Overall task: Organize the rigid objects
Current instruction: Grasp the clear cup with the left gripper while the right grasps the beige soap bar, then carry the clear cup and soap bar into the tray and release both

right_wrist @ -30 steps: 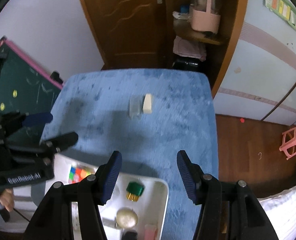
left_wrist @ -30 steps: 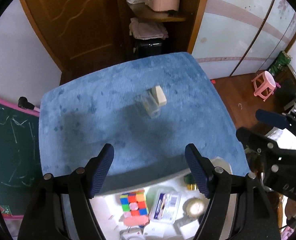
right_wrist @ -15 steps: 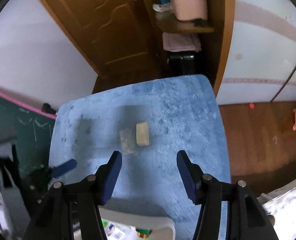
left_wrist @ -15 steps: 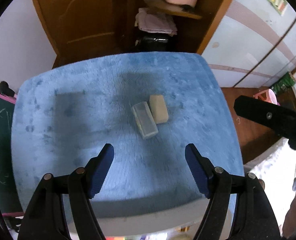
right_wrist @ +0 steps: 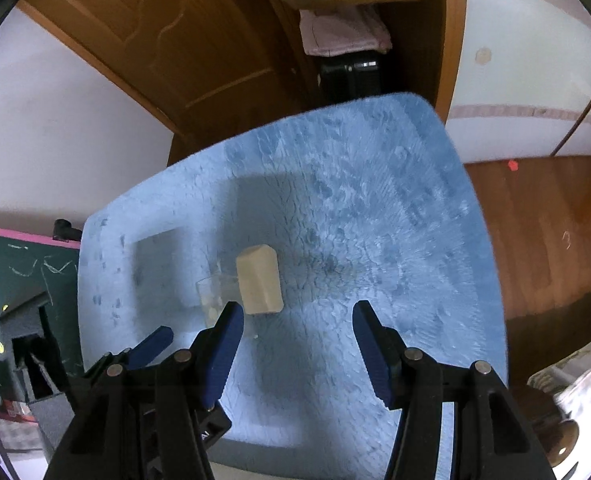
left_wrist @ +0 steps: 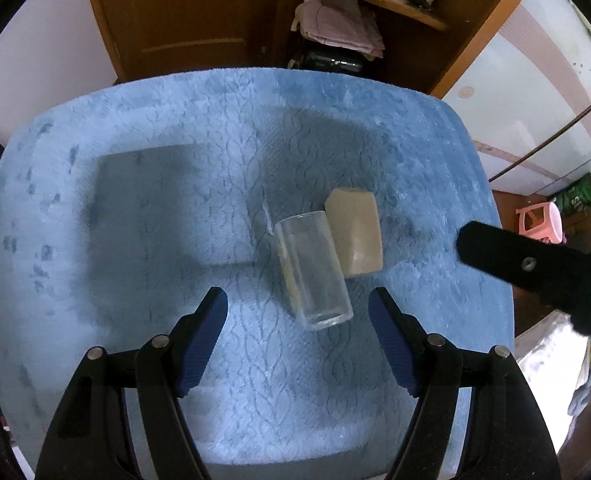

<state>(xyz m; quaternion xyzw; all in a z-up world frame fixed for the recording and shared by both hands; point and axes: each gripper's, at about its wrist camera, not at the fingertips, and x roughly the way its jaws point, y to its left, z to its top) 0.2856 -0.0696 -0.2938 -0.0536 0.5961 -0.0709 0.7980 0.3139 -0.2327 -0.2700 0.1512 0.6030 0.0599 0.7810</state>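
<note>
Broad blue plush cloth (left_wrist: 143, 240) spread over the whole table, probably laid as a soft, non-slip bed for hard items. Near the middle, two small rigid things side by side and touching: a clear plastic box (left_wrist: 313, 270) on the left, a cream block (left_wrist: 355, 236) on the right, long sides parallel, likely set down as a tidy pair. Left gripper (left_wrist: 298, 334) poised just near of the clear box, blue pads spread wide and gripping nothing, roughly lined up with that box. Right gripper (right_wrist: 295, 340) likewise wide apart and empty-handed, near of the block (right_wrist: 260, 280), its left pad covering the near end of the box (right_wrist: 215, 294). No brand, label or writing readable on either item; perhaps something faint inside the box, too blurred to say.
</note>
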